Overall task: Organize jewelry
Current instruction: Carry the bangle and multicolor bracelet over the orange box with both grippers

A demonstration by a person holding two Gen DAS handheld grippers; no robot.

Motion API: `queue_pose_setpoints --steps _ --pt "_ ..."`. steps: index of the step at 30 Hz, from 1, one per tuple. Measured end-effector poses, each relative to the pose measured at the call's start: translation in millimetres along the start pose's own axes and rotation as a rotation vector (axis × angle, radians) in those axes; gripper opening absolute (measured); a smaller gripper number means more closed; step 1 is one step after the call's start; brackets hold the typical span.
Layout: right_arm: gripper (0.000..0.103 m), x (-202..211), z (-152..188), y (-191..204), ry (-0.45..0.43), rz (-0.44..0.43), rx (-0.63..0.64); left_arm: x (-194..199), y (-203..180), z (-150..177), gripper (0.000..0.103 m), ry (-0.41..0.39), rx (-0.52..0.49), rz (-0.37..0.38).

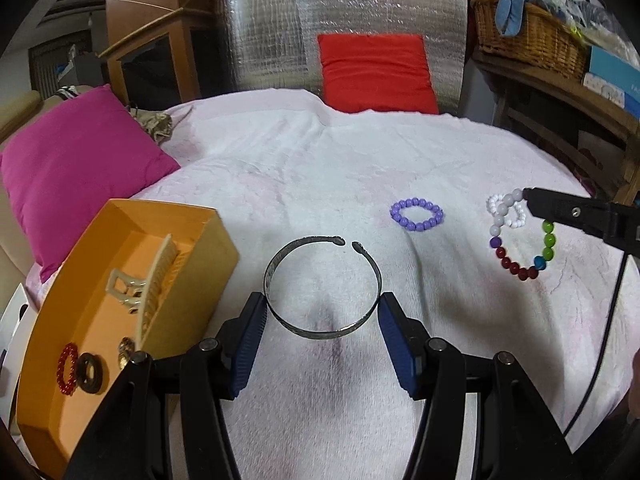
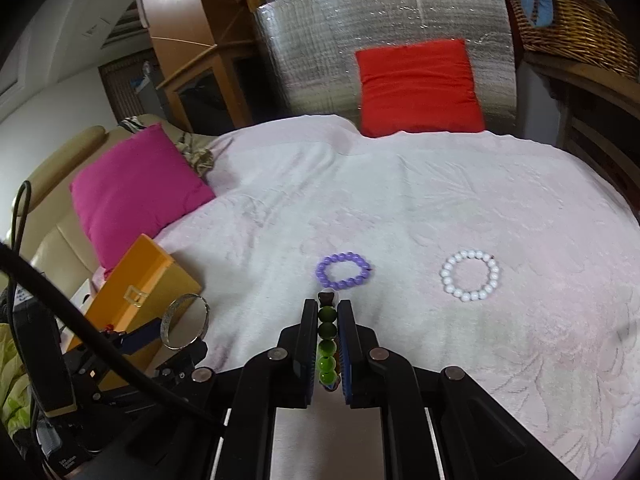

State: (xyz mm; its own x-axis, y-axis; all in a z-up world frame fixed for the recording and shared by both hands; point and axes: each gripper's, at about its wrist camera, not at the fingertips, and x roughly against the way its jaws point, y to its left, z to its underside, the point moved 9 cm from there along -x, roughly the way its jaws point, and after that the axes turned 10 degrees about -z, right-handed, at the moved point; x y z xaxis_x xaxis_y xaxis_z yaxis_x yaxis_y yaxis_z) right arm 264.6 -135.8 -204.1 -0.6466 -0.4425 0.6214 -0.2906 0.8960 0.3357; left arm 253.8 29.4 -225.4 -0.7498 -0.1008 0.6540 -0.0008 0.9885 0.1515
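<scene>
My left gripper (image 1: pixel 322 304) is shut on a silver cuff bangle (image 1: pixel 320 284) and holds it above the white towel; the bangle also shows in the right wrist view (image 2: pixel 185 321). My right gripper (image 2: pixel 324 308) is shut on a multicolour bead bracelet (image 2: pixel 326 344), which hangs from its tip in the left wrist view (image 1: pixel 524 248). A purple bead bracelet (image 1: pixel 417 215) and a white bead bracelet (image 2: pixel 470 275) lie on the towel. An orange box (image 1: pixel 60 320) at the left holds a hair claw clip (image 1: pixel 140 288), a red bead ring (image 1: pixel 66 368) and a dark ring (image 1: pixel 89 372).
A magenta cushion (image 1: pixel 76 160) lies beyond the orange box. A red cushion (image 1: pixel 376 72) leans on a silver panel at the back. A wicker basket (image 1: pixel 528 36) stands on a shelf at the right. A black cable (image 1: pixel 608 320) hangs by the right gripper.
</scene>
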Motion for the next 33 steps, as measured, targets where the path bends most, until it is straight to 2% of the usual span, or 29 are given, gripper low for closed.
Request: queue_pose_setpoints --steps 9,16,23,27,33 --pt "0.011 -0.5 -2.0 31.3 -0.014 -0.07 0.043 46.4 56.8 6.4 0.059 -0.041 0.105 -0.031" --pt "0.011 -8.7 1.0 79.8 -0.014 -0.177 0.107 82.9 145.2 23.1 0.059 -0.046 0.161 -0.166" --pt "0.011 -23.0 19.6 154.5 0.028 -0.359 0.162 89.5 235.9 74.5 0.059 0.033 0.279 -0.321" --pt "0.011 -35.9 32.8 209.3 0.086 -0.487 0.165 75.8 260.8 98.9 0.059 0.099 0.337 -0.338" --pt "0.011 -69.1 68.6 283.1 0.207 -0.596 0.189 50.7 270.0 133.1 0.059 0.194 0.361 -0.334"
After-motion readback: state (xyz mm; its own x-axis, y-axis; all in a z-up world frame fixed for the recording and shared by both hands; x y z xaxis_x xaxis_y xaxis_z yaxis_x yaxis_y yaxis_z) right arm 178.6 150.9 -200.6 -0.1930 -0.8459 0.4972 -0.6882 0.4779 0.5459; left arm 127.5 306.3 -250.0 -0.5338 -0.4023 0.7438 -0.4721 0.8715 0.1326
